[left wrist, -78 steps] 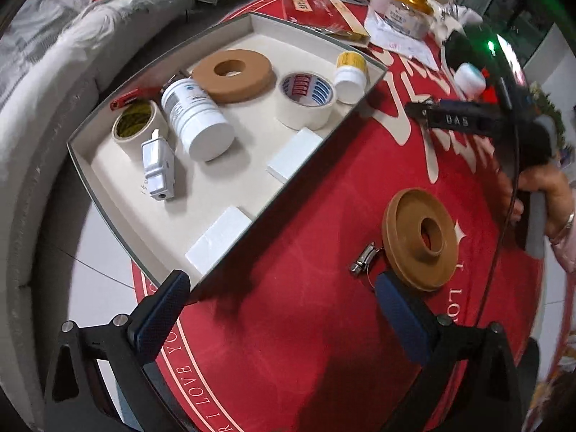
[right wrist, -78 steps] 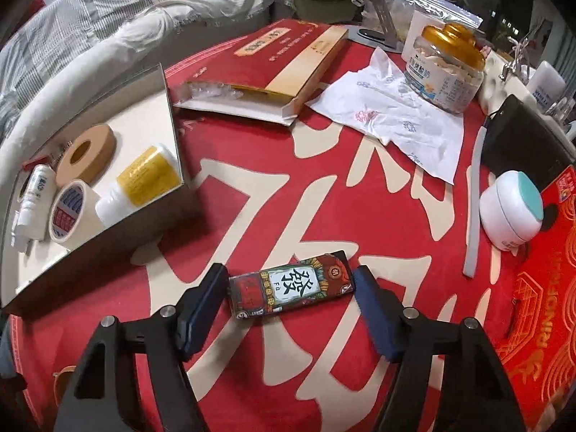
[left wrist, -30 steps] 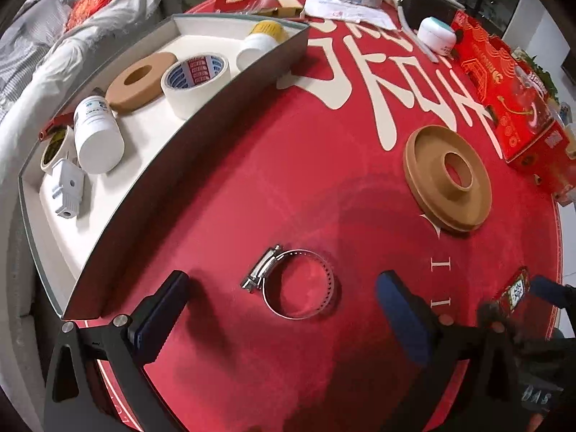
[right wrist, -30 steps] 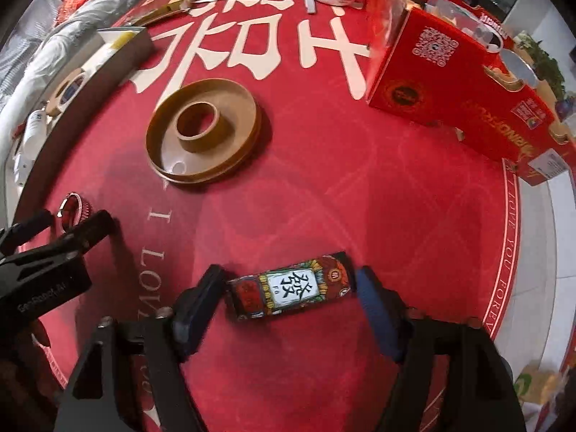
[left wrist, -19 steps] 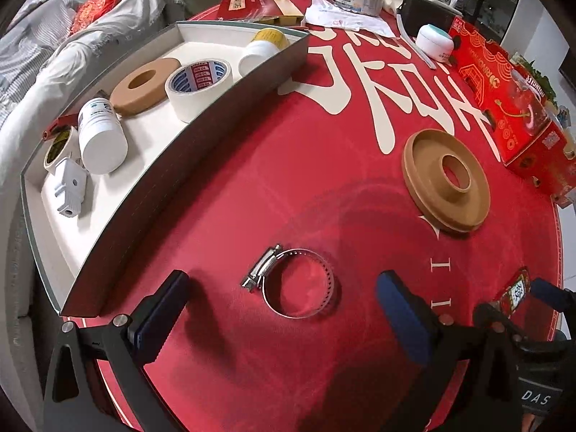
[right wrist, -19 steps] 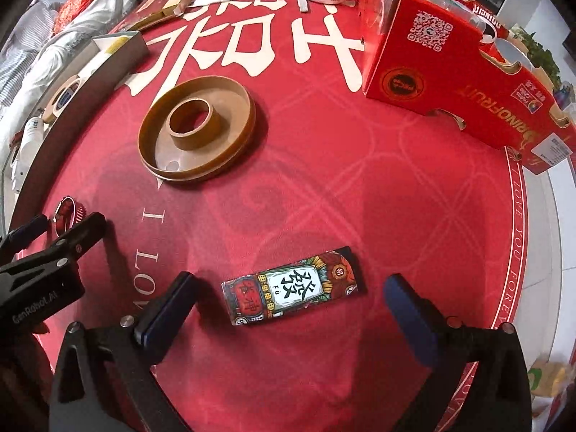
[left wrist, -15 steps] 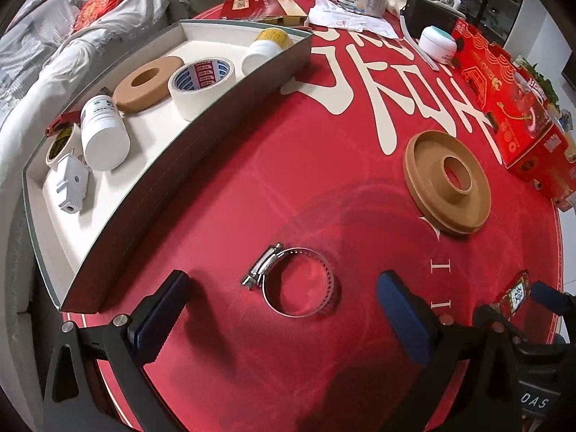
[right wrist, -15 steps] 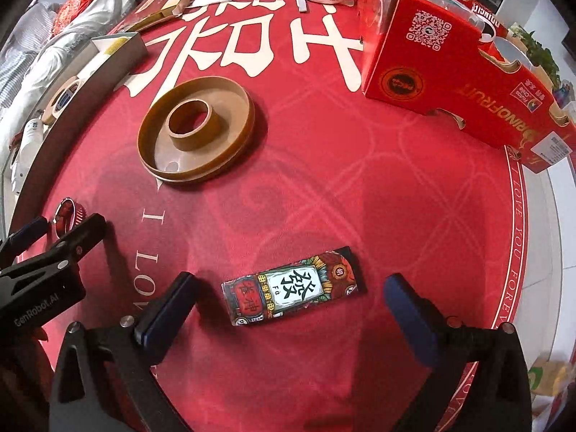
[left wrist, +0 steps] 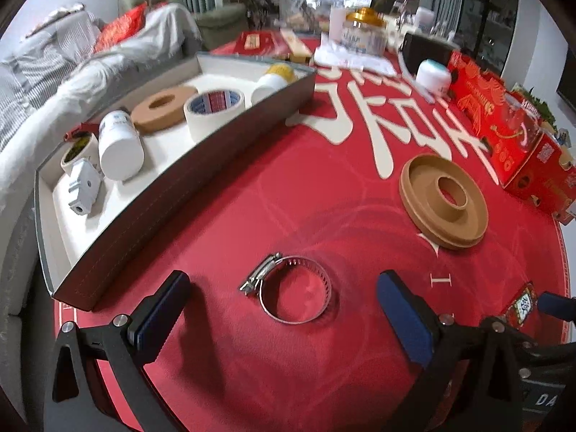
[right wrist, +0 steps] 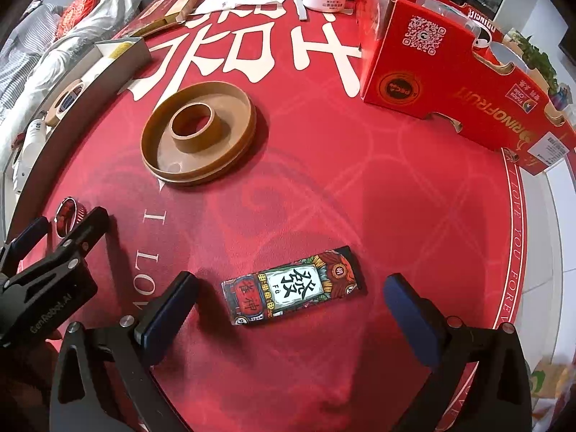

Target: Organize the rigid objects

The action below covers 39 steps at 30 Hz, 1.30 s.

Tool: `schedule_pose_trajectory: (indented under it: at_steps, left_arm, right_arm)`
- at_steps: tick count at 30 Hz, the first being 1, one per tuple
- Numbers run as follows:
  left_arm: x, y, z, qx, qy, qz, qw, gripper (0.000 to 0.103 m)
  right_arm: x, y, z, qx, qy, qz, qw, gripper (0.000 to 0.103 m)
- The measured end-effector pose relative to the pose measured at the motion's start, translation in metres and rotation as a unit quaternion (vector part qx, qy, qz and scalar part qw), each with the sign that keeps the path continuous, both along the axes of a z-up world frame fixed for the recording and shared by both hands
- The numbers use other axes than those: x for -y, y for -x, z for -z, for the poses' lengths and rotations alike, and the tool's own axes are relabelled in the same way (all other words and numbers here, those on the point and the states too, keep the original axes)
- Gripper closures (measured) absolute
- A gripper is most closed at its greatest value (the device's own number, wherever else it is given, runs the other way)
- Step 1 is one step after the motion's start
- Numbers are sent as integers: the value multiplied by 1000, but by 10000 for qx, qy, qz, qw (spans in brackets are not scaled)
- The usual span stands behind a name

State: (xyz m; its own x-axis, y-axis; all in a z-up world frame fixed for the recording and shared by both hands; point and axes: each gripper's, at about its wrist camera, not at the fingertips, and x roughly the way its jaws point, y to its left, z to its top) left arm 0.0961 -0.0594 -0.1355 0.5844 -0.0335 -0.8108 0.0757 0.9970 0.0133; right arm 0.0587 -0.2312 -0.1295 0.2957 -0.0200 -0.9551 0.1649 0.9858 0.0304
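With both claws spread wide, nothing gripped: left claw (left wrist: 280,309) straddles the steel hose clamp (left wrist: 293,289), right claw (right wrist: 288,306) the printed rectangular card pack (right wrist: 293,285), both on the red tabletop (left wrist: 324,187). Pre-grasp; next: close, carry to grey tray (left wrist: 187,180).

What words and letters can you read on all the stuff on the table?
"發" and "FO" on the little patterned box.
"RINOFRUIT" on the red carton; its QR code and small sticker are too small to read.
"LOVE YOU FOREVER" round the red tablecloth's rim.
"GenRobot.AI" on the left gripper.
Tape roll and white bottle labels: too blurred.
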Motion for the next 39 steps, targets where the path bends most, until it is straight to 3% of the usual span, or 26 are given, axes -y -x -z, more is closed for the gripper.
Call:
schedule_pose_trajectory:
  at_steps: [39]
  left_arm:
    - [0,-1,-2,-2,-4,-11,10000,0]
  right_arm:
    - [2,-2,2,-36,3,-33,10000,0]
